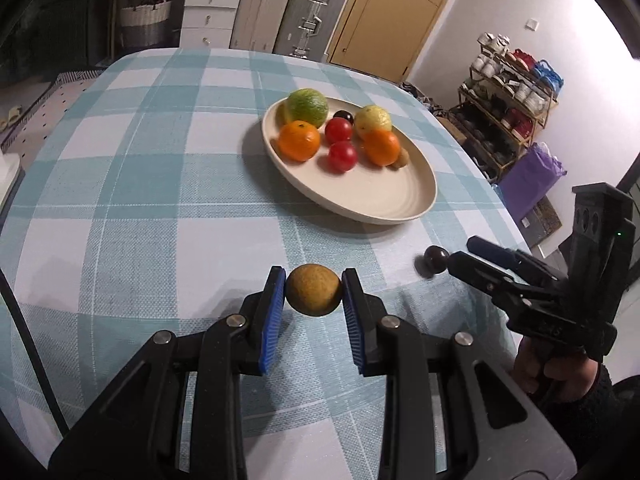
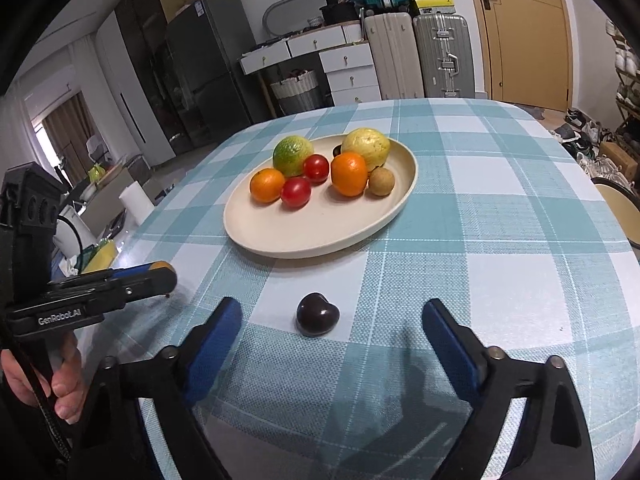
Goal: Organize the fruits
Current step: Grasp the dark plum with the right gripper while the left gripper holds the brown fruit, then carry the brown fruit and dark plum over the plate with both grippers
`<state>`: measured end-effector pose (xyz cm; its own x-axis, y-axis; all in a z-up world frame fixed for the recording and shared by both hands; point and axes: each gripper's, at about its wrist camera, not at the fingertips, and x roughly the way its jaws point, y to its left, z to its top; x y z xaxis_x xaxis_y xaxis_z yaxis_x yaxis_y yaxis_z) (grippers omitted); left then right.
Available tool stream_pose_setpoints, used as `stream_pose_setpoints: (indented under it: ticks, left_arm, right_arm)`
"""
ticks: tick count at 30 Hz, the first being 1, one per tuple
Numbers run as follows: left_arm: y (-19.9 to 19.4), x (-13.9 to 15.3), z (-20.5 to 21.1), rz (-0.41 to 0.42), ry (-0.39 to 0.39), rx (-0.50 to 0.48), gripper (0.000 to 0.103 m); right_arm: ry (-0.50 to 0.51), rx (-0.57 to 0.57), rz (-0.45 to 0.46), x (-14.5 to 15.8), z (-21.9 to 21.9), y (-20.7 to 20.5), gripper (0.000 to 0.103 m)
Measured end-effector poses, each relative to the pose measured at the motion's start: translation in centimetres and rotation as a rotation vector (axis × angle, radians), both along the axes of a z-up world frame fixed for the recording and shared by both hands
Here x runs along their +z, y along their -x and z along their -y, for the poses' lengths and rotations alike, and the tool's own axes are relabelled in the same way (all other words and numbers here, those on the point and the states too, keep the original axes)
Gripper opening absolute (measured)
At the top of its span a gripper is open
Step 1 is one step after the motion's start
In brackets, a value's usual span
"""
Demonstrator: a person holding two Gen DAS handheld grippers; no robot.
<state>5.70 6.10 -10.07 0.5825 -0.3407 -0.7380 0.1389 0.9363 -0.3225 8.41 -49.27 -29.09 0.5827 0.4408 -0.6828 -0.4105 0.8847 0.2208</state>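
My left gripper [image 1: 313,273] is shut on a small round brown fruit [image 1: 313,294] and holds it just above the checked tablecloth. A dark cherry [image 2: 318,314] lies on the cloth between the blue pads of my right gripper [image 2: 331,306], which stands open without touching it. The left wrist view shows the same cherry [image 1: 435,258] just off the right gripper's [image 1: 462,250] tips. Farther back, a cream plate [image 1: 360,208] holds a green citrus [image 1: 307,106], a yellow fruit [image 1: 373,120], two oranges, two red tomatoes, another dark cherry and a small brown fruit [image 2: 381,181].
The table's right edge [image 1: 516,216] runs close behind the right gripper, with a shoe rack [image 1: 508,108] beyond it. Suitcases [image 2: 442,56] and white drawers stand past the far edge. A hand [image 2: 64,384] grips the left tool at the table's left side.
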Motion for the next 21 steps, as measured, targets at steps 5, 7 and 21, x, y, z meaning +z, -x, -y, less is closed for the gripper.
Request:
stream_pose_setpoints:
  ticks: [5,7,21]
  left_arm:
    - [-0.1,0.0,-0.1,0.005,0.014,-0.005,0.026]
    - [-0.2,-0.1,-0.1,0.003,0.02,-0.008,0.026]
    - [-0.8,-0.2,0.0,-0.012,0.042,-0.007,0.026]
  right_arm:
    - [0.012,0.001,-0.029,-0.4,-0.8,-0.5,0.065]
    - [0.033,0.009,-0.031,-0.5,-1.3,-0.6,0.06]
    - [-0.042,0.013,-0.085,-1.2,-1.0,-1.5,0.025]
